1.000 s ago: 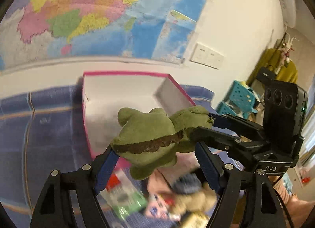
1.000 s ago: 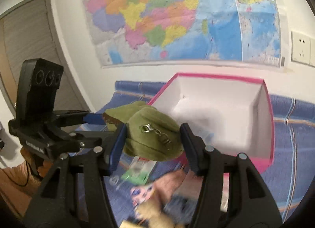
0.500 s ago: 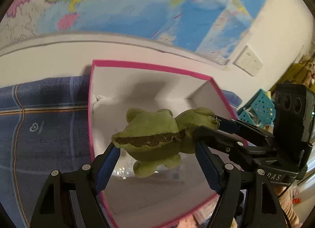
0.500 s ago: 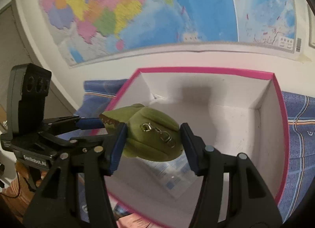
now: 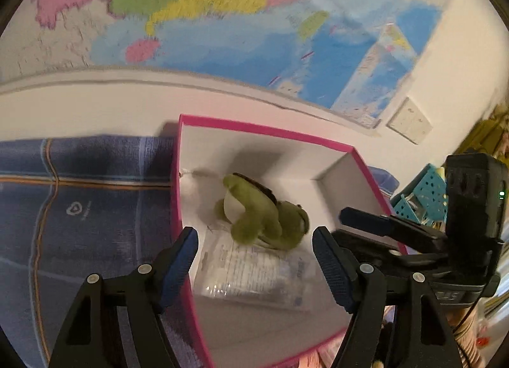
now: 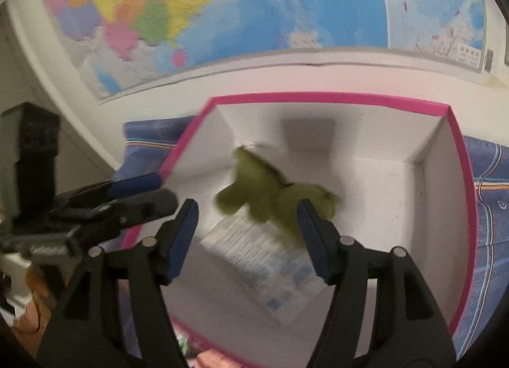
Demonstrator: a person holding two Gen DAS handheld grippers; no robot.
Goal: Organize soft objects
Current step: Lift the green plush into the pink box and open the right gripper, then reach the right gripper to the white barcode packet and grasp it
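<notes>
- Resting inside the pink box (image 5: 366, 164), the green plush (image 5: 264, 215) lies on the box floor, partly on a clear printed packet (image 5: 254, 269). The box stands on a blue cloth (image 5: 79, 209) below a wall map (image 5: 222, 18).
- Left gripper (image 5: 254, 260): jaws apart and closing, nothing between the pads; the plush lies beyond the tips.
- Right gripper (image 6: 246, 234): jaws apart and opening, clear of the plush (image 6: 270, 196), which is blurred in this view.
- Handling, judged: the plush looks light, soft and compressible, not fragile and unlikely to slip. Grip across the body, not a limb.
- The packet looks thin and slick; pinch it at an edge.
- Writing: the packet's print and the map's labels are too small or blurred to read.
</notes>
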